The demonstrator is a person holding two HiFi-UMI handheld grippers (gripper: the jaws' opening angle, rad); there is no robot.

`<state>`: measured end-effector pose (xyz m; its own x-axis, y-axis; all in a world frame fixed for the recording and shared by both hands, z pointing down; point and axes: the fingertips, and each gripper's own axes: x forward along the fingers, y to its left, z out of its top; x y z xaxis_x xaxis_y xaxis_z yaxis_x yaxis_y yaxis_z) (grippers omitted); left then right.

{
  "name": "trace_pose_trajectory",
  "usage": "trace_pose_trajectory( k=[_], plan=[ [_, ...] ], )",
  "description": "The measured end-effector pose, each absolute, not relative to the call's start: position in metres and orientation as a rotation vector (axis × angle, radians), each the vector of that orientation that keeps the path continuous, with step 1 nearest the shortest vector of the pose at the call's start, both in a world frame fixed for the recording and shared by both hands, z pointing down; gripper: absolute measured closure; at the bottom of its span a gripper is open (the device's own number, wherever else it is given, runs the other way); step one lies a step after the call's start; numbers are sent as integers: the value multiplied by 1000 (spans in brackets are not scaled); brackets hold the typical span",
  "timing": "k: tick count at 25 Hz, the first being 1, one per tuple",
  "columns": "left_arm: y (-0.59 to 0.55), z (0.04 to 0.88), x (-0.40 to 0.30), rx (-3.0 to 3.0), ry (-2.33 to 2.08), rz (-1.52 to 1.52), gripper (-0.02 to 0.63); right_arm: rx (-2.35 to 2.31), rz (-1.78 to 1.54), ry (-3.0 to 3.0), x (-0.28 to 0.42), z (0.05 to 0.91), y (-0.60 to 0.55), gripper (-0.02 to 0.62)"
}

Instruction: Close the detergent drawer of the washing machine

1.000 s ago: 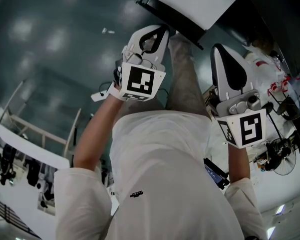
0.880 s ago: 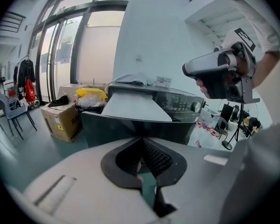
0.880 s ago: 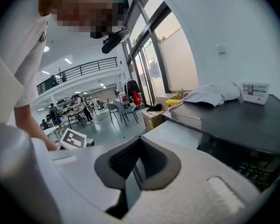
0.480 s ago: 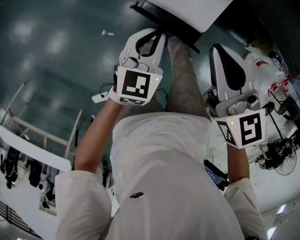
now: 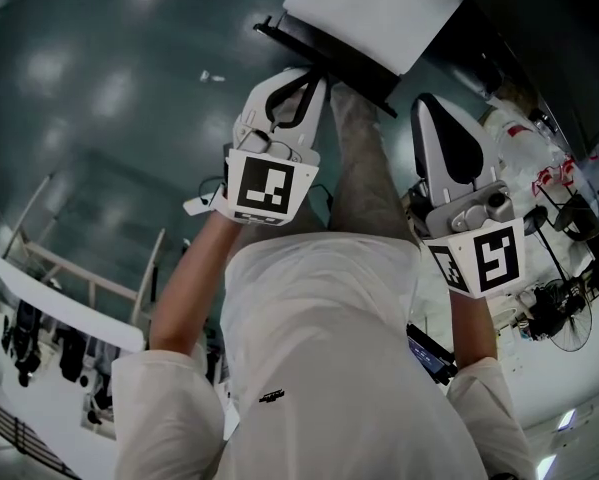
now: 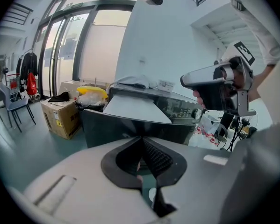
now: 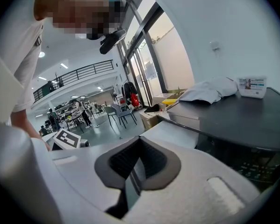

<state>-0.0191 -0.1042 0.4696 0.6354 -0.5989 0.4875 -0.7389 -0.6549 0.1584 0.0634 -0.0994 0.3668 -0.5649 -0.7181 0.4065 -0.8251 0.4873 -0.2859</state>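
Note:
The detergent drawer [image 5: 364, 18] stands pulled out from the washing machine [image 7: 245, 120], with a white top and a dark front panel [image 6: 125, 129]. My left gripper [image 5: 312, 76] is shut and empty, its tips right at the drawer's dark front edge; I cannot tell whether they touch. In the left gripper view the panel fills the space just beyond the left gripper [image 6: 142, 146]. My right gripper [image 5: 429, 106] is also shut and empty, held to the right of the drawer and a little back from it. From the right gripper [image 7: 138, 148] the drawer's white top [image 7: 172, 132] shows ahead.
A cloth [image 7: 210, 90] and a small white box [image 7: 252, 87] lie on the machine's dark top. A cardboard box [image 6: 60, 118] and a yellow bag [image 6: 90, 93] sit left of the machine, chairs [image 6: 11, 101] farther left. Cables and a fan [image 5: 559, 318] clutter the floor at right.
My left gripper has moved forward to the drawer's front edge. The right gripper has shifted only slightly forward.

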Motion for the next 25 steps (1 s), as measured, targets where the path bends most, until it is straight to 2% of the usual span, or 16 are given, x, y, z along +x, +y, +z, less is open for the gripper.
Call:
trace_pose_trajectory(
  k=[25],
  plan=[
    [-156,473,9,2479,-1117,529,586,1330,701,-2499,76,373,-117,594]
  ],
)
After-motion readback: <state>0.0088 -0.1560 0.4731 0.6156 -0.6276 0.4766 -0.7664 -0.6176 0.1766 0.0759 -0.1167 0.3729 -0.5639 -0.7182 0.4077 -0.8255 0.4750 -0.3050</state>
